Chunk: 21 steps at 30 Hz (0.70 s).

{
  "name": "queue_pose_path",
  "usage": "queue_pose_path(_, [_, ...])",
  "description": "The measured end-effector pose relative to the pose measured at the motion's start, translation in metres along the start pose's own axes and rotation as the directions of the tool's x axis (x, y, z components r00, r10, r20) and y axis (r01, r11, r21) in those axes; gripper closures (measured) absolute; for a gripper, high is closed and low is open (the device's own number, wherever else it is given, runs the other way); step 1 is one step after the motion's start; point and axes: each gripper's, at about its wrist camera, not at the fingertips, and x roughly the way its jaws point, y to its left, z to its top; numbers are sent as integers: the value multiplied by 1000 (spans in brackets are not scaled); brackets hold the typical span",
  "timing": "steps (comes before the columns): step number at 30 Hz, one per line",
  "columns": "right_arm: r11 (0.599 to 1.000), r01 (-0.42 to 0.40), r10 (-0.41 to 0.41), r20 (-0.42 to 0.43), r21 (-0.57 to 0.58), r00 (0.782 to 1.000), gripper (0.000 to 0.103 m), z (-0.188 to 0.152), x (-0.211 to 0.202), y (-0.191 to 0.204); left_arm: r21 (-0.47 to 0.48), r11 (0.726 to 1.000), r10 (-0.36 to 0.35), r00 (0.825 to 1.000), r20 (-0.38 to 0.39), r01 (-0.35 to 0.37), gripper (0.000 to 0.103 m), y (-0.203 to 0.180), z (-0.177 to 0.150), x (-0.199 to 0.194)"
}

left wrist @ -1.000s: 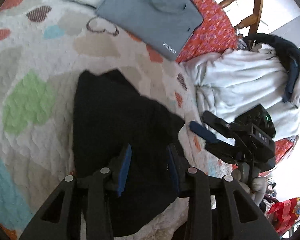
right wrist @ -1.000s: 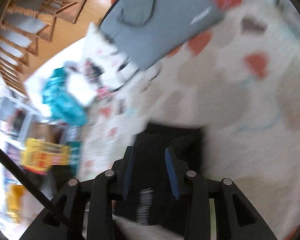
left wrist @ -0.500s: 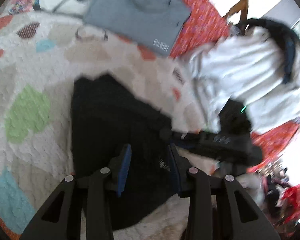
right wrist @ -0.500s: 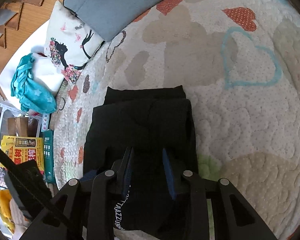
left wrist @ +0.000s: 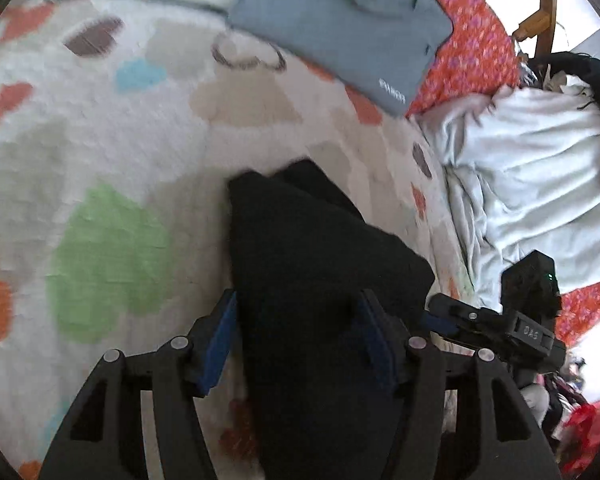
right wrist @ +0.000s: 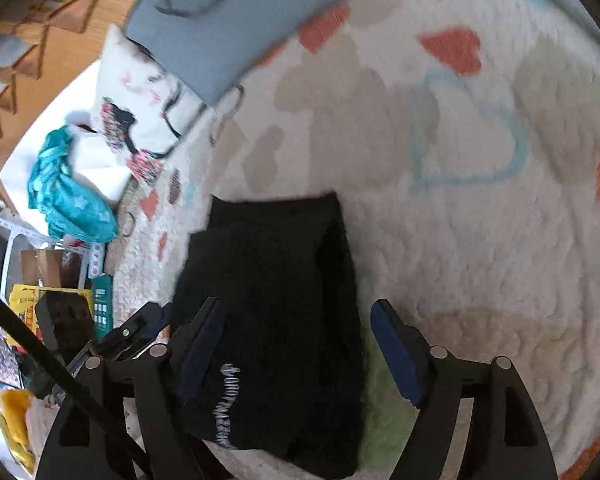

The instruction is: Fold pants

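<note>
The black pants (left wrist: 316,280) lie folded in a compact stack on the heart-patterned quilt (left wrist: 80,128). They also show in the right wrist view (right wrist: 276,280), with white lettering near the near edge. My left gripper (left wrist: 298,320) is open, its blue-padded fingers either side of the stack's near end. My right gripper (right wrist: 300,332) is open too, its jaws wide apart and straddling the stack from the opposite side. The right gripper's body (left wrist: 500,320) shows at the right of the left wrist view.
A folded grey garment (left wrist: 340,20) lies at the far side of the quilt on an orange-red cover (left wrist: 472,52). A rumpled pale sheet (left wrist: 540,184) is heaped to the right. A printed pillow (right wrist: 140,120) and teal cloth (right wrist: 64,192) sit at the quilt's edge.
Both grippers have opened wider and now straddle the folded pants. The right gripper swung in from the side to sit close over the stack.
</note>
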Motion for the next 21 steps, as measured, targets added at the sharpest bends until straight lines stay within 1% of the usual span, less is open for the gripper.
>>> queue_pose_path(2, [1000,-6,6,-5,-2,1000,22,2,8,-3,16,1000,5,1000,-10,-5,33,-2,3,11])
queue_pose_path(3, [1000,-21,21,3,-6,1000,20,3,10,-3,22,1000,-5,1000,-12,5,30,-2,5,16])
queue_pose_path(4, [999,-46,47,11,-9,999,18,4,12,-4,22,1000,-21,1000,-18,21,25,-2,6,21])
queue_pose_path(5, [996,-86,86,15,-8,996,18,6,15,-5,20,999,-35,999,-25,35,21,-1,7,25])
queue_pose_path(6, [991,-130,131,12,-5,991,17,7,20,-6,20,999,-42,999,-24,42,21,-1,7,26])
queue_pose_path(7, [987,-157,157,4,-9,988,18,6,25,-4,29,999,-43,999,-20,44,21,-3,6,26])
queue_pose_path(8, [985,-173,173,-7,-25,985,18,6,29,0,39,998,-45,999,-16,45,28,-5,4,24])
queue_pose_path(9, [982,-185,184,-17,-36,983,24,4,31,5,40,998,-40,999,-12,41,37,-7,4,22])
queue_pose_path(10, [976,-214,212,-42,-36,976,32,2,36,11,42,998,-44,999,-18,44,50,-9,3,20])
queue_pose_path(11, [972,-234,232,-70,-26,970,51,0,43,14,43,998,-52,999,-17,52,56,-10,4,18])
queue_pose_path(12, [975,-219,217,-76,-32,973,54,-3,47,19,42,997,-60,998,-11,61,59,-11,5,13])
queue_pose_path(13, [981,-189,185,-70,-53,980,54,-4,48,27,37,997,-71,997,-6,71,63,-11,7,9])
queue_pose_path(15, [982,-167,163,-61,-83,985,58,-2,47,39,18,996,-88,996,25,88,66,-9,13,-4])
queue_pose_path(19, [976,-152,151,-20,-154,988,60,10,42,73,-16,995,-96,991,96,98,68,0,36,-25])
queue_pose_path(21, [971,-151,151,-16,-183,988,61,21,44,90,-33,996,-80,989,126,85,68,7,51,-31])
